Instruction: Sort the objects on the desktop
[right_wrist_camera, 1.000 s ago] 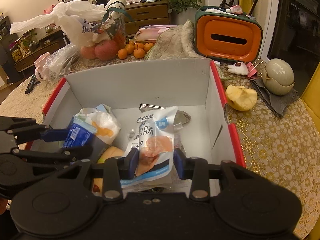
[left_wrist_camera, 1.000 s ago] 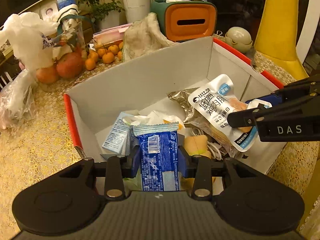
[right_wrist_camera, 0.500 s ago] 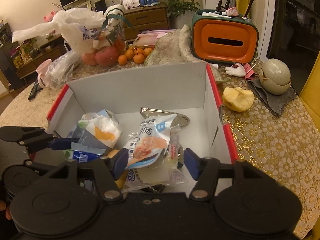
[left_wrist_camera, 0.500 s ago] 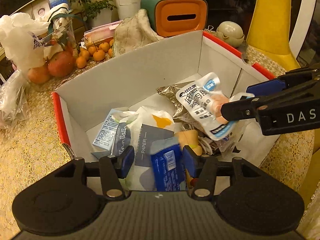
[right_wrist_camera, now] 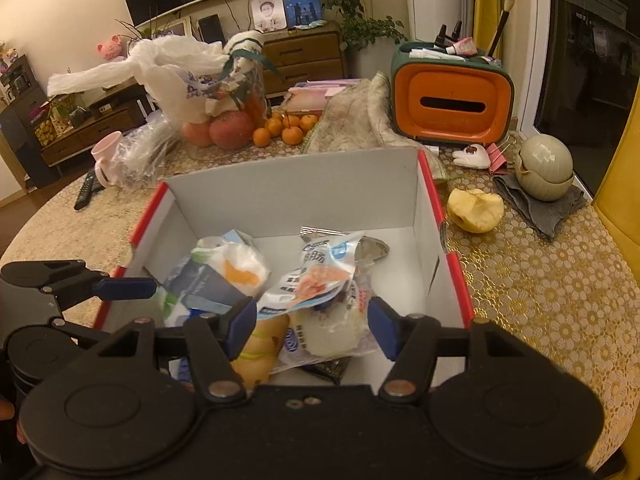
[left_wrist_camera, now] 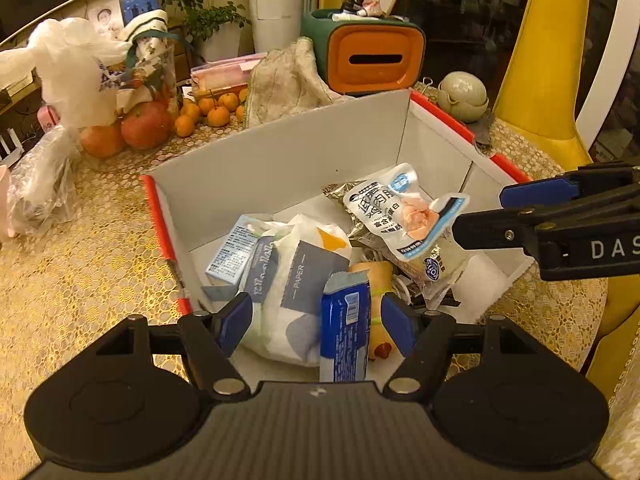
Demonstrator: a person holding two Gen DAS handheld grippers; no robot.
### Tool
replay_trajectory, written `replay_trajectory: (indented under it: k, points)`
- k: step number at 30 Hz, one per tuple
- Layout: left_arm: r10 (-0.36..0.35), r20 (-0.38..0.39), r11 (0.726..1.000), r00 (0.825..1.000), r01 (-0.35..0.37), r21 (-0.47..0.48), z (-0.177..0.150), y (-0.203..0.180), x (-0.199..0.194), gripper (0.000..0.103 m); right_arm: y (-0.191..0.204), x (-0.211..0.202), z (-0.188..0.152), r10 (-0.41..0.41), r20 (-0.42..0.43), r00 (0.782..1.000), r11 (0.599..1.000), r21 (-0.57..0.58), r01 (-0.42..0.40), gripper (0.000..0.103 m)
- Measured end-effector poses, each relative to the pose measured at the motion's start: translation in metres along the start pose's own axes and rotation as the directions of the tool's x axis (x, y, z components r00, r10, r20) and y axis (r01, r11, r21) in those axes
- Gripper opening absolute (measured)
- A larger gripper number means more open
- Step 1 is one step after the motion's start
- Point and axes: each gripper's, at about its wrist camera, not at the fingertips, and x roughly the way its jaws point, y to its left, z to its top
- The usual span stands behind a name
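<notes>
A white cardboard box with red rims stands on the gold lace table and holds several packets. My left gripper is open over the box's near edge. A blue snack packet lies loose between its fingers on the pile. My right gripper is open too, above the box's near side. The white chicken-breast pouch lies free on the pile in front of it. A white tissue pack and a small blue carton lie at the left in the box.
Behind the box are an orange tissue holder, a crumpled cloth, tangerines, apples in a bag and a pink mug. A bitten apple and a green pot sit to the right.
Both grippers opened and drew back. The left one let go of the blue packet, the right one let go of the chicken pouch; both packets dropped onto the pile in the box.
</notes>
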Motion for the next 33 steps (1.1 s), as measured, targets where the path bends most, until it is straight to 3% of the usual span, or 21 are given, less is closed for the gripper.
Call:
replay_trajectory:
  k: [22, 33]
  points:
    - [0.073, 0.141, 0.994, 0.987, -0.06, -0.094, -0.041, 0.016, -0.093, 0.079, 0.048, -0.073, -0.032, 0.049, 0.12, 0.991, 0.998, -0.039, -0.045, 0.07]
    - [0.075, 0.138, 0.994, 0.988, -0.064, -0.084, -0.068, 0.015, -0.115, 0.094, 0.06, -0.091, -0.053, 0.028, 0.18, 0.983, 0.999, -0.044, -0.021, 0.08]
